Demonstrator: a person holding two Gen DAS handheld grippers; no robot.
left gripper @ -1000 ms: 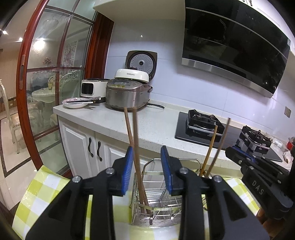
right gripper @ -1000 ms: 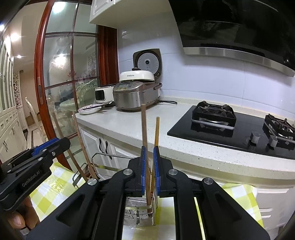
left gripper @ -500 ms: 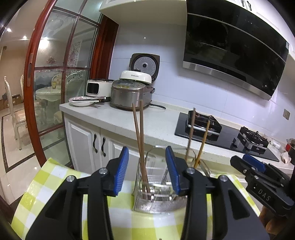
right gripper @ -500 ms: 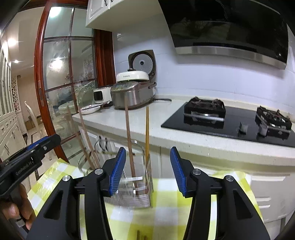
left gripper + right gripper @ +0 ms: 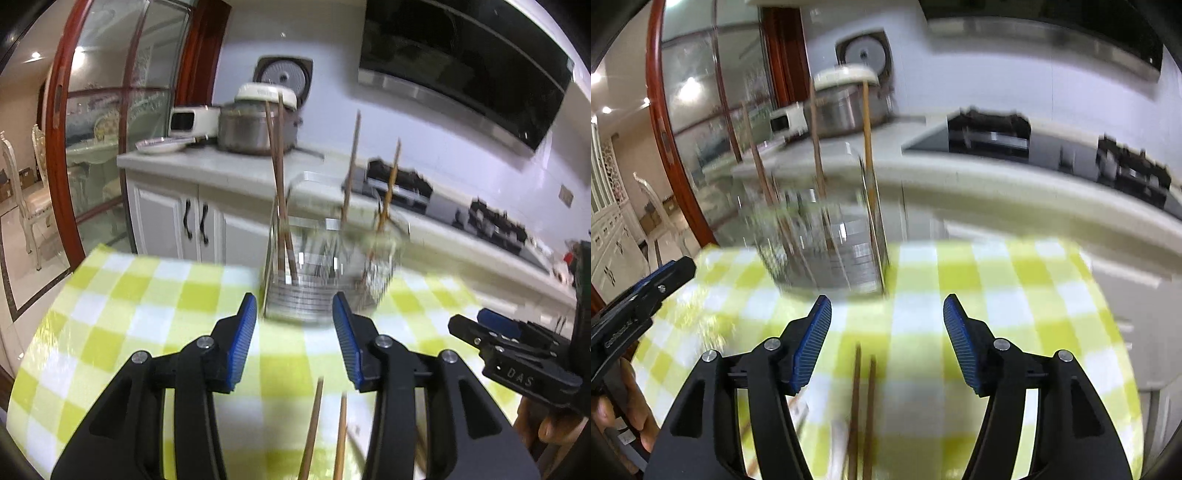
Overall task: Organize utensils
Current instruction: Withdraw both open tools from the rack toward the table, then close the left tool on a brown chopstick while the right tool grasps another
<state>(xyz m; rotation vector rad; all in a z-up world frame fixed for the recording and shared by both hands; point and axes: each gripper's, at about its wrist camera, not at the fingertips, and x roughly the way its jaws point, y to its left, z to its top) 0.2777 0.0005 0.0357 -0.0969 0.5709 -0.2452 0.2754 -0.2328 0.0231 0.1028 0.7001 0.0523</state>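
Blue-padded fingers of the left gripper point(image 5: 294, 334) stand wide apart with nothing between them, held level above the checked tablecloth point(image 5: 147, 291) and aimed at the wire rack point(image 5: 314, 280). The right gripper point(image 5: 887, 334) is likewise spread open and empty, hovering over the same cloth just short of the rack. Each gripper shows at the edge of the other's view, with part of a hand behind it.

Two pairs of chopsticks stand in the rack: one pair point(image 5: 279, 177) at its left end, nearly upright, and another pair point(image 5: 369, 177) toward its right end, leaning. A further pair point(image 5: 862, 410) lies flat on the cloth below the right gripper, its near ends cut off by the frame.

Both views are blurred; the rack's compartments cannot be told apart. A rice cooker point(image 5: 255, 125) sits on the counter behind.
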